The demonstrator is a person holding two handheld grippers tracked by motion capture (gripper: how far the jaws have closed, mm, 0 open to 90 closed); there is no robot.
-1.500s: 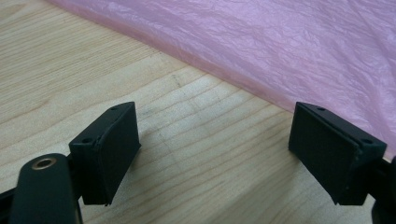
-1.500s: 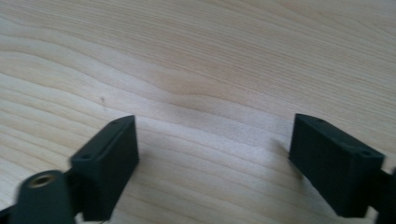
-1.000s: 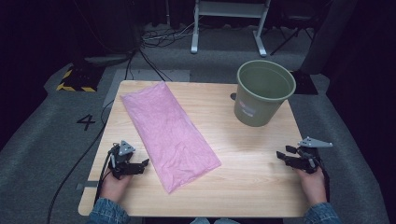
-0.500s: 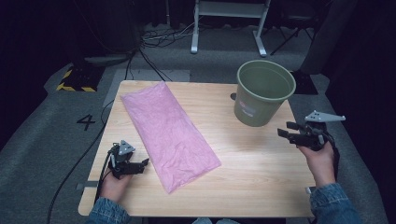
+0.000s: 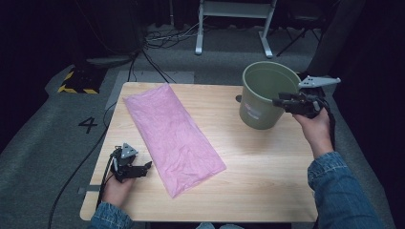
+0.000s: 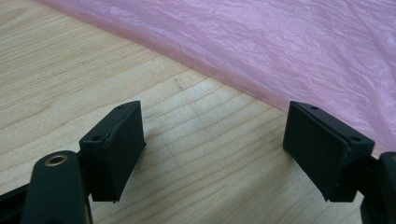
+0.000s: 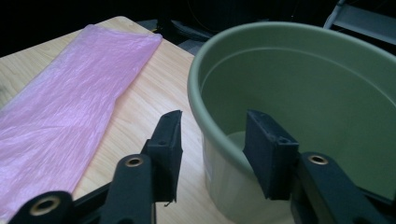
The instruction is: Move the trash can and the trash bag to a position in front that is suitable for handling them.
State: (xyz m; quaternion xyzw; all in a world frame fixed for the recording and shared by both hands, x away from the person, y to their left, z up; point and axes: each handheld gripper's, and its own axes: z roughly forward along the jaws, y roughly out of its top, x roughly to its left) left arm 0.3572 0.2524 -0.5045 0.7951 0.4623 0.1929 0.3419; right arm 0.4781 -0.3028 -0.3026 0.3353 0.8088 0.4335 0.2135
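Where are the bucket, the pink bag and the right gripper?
bucket (image 5: 258, 112): high view, on its outer wall.
pink bag (image 5: 172, 133): high view, on the middle of the flat sheet.
right gripper (image 7: 212, 140): right gripper view, midway between its fingertips, which straddle the bucket's rim.

We see a light wooden worktop (image 5: 267, 186) standing on grey carpet (image 5: 43, 157), with a white figure 4 (image 5: 88, 125) marked on the floor to its left. Beyond that mark lies a yellow-and-black striped block (image 5: 76, 82). Black cables (image 5: 157, 40) trail across the carpet behind the worktop, near the white legs of a metal stand (image 5: 234, 24). We find the far room dark, its edges lost in shadow, while light falls evenly on the wood.
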